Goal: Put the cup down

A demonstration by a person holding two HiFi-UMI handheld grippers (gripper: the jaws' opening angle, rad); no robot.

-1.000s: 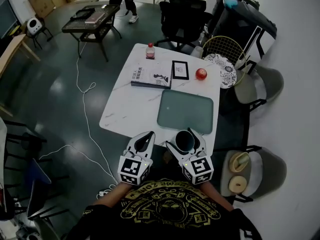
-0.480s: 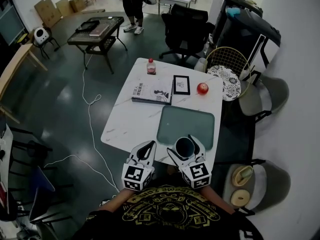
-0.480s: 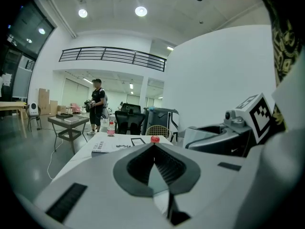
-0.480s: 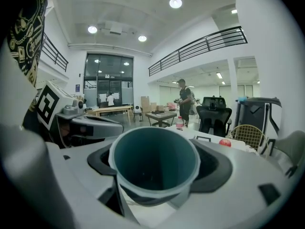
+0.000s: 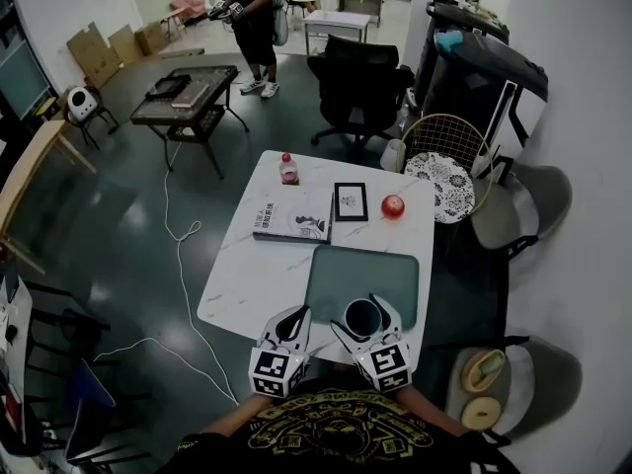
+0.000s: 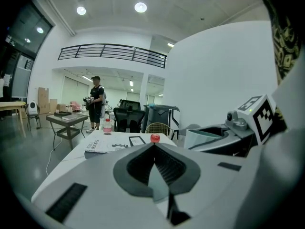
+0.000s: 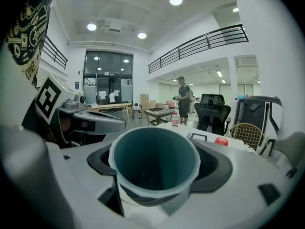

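A white marble-look table point(image 5: 242, 289) stands at the middle of the frame. Along its upper edge sit a small red-capped bottle point(image 5: 288, 170), a framed picture point(image 5: 350, 202) lying flat and a red apple point(image 5: 393, 206). A magazine point(image 5: 291, 222) lies just left of the frame. A grey-green tray point(image 5: 362, 279) fills the lower right part.

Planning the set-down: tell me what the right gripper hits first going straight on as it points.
Probably the green tray, lying ahead of and below its cup; depth is unclear.
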